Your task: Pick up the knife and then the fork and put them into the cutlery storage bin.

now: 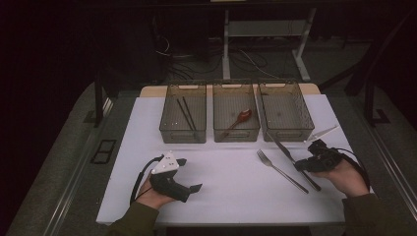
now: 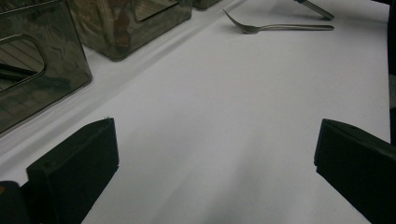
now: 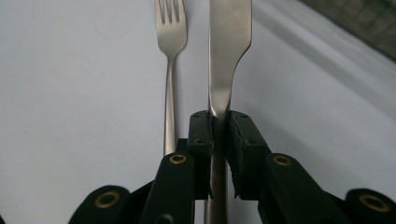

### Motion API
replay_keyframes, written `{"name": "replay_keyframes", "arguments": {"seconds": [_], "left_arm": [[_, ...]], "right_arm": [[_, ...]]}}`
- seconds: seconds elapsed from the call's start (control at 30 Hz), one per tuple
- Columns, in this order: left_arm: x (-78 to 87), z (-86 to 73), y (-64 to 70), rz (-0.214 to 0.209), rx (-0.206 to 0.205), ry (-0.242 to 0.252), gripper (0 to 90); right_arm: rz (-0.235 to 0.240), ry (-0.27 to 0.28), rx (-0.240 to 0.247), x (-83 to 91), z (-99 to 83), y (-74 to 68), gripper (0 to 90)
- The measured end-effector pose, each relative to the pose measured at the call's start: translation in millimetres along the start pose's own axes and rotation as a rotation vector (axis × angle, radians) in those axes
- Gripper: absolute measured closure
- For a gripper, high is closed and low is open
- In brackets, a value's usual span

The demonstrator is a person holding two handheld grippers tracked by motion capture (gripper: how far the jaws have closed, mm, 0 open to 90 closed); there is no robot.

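A: What is between the jaws of the right gripper [image 3: 218, 122]?

B: A table knife [image 3: 227, 51]. The two jaws are pressed against its handle from both sides, pinching it where the handle narrows below the blade.

A: Which way does it point?

B: In the right gripper view its long axis runs straight ahead along the jaws, blade away from the hand. In the high view the knife [image 1: 283, 149] lies on a diagonal on the white tabletop [image 1: 231, 182], blade toward the far left and the bins, handle toward the near right by the right gripper [image 1: 301, 165].

A: And next to it?

B: A fork [image 3: 170, 56] lies just beside the knife on its left, nearly parallel, tines pointing the same way, not touching it as far as I can tell. In the high view the fork [image 1: 281, 170] sits on the near side of the knife.

A: The other hand?

B: The left gripper [image 1: 189, 174] rests at the near left, jaws spread wide over bare tabletop, holding nothing.

A: Farther out?

B: Three clear bins in a row: chopsticks [image 1: 186, 112] in the left bin [image 1: 169, 129], a red spoon [image 1: 239, 120] in the middle bin [image 1: 237, 135], and the right bin [image 1: 301, 132].
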State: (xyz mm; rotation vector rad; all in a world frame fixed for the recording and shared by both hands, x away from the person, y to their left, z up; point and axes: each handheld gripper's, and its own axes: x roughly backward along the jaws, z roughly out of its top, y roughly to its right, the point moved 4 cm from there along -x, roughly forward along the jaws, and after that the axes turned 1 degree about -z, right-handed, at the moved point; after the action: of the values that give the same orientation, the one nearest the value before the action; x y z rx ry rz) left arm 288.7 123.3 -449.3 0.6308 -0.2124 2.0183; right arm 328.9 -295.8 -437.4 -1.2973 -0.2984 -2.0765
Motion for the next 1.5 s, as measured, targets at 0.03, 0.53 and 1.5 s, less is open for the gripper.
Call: {"name": "replay_keyframes", "arguments": {"seconds": [0.03, 0.53, 1.5], "left_arm": [[0.0, -0.2, -0.2, 0.000, 0.000, -0.001, 0.0], [0.0, 0.1, 0.0, -0.004, -0.002, 0.002, 0.0], [-1.2, 0.1, -1.2, -0.014, 0.003, 0.010, 0.0]], "right_arm": [[0.007, 0.015, -0.001, 2.0, 0.2, 0.6, 79.9], [0.020, 0.199, -0.041, 23.4, 4.2, 10.5, 80.6], [-0.052, 0.383, -0.086, 62.6, 30.0, 32.0, 80.6]]}}
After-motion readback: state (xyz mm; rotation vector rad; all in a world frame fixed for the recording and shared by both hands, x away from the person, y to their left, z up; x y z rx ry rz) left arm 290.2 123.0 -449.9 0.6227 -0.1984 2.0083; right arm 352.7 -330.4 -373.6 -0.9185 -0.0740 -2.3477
